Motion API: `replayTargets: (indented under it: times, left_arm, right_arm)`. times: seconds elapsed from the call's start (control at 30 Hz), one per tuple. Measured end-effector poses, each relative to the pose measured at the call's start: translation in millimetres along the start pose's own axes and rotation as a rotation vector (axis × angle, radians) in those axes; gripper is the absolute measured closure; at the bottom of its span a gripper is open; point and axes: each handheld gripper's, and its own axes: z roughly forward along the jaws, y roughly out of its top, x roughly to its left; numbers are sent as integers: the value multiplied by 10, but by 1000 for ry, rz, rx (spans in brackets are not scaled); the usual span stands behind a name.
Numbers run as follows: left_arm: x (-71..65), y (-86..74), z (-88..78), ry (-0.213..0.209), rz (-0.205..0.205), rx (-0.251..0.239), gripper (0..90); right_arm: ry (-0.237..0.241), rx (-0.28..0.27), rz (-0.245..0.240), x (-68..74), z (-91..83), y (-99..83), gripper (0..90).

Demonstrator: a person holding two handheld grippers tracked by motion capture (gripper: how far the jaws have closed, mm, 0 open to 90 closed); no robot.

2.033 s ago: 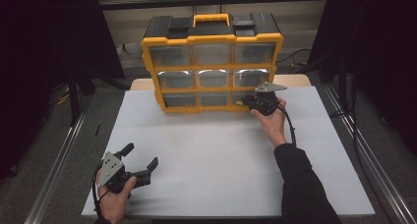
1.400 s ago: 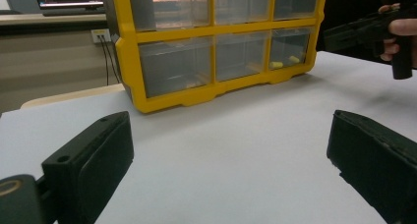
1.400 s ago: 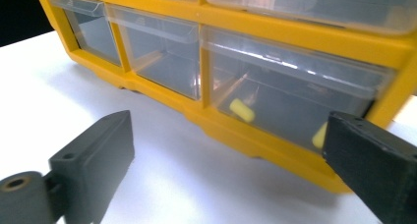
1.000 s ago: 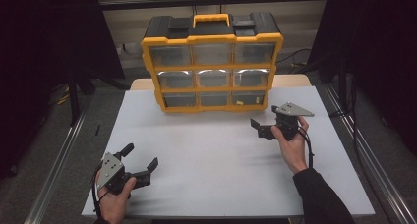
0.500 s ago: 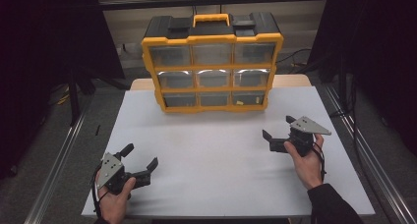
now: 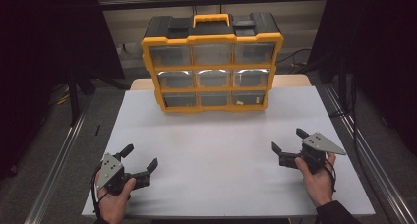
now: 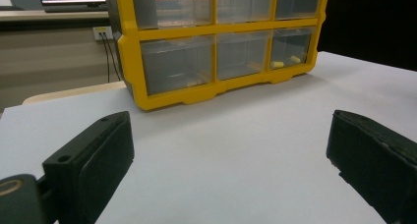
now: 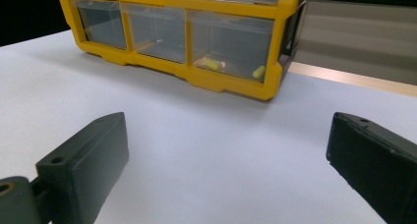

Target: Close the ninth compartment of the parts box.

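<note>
The high view is looking down over the white table [image 6: 221,150]; both gripper views, low and close, are facing the yellow plastic drawer cabinet [image 7: 216,42].

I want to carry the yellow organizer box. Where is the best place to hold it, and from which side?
Probably the yellow top handle, approached from above: the organizer box stands upright, and the handle arches over a gap that a claw finger could pass through.
</note>
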Motion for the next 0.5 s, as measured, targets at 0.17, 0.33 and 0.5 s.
replayTargets:
  times: [0.17,0.33,0.5]
  left_arm:
    - [22,-5,-24,11,-3,0,38]
    - [23,-7,-36,12,-3,0,37]
    - [17,-10,-35,16,9,9,38]
  right_arm:
    - [-36,-14,-1,-18,-175,-61,25]
    - [-68,-23,24,-52,-341,-122,25]
    - [-86,-33,33,-78,-447,-157,25]
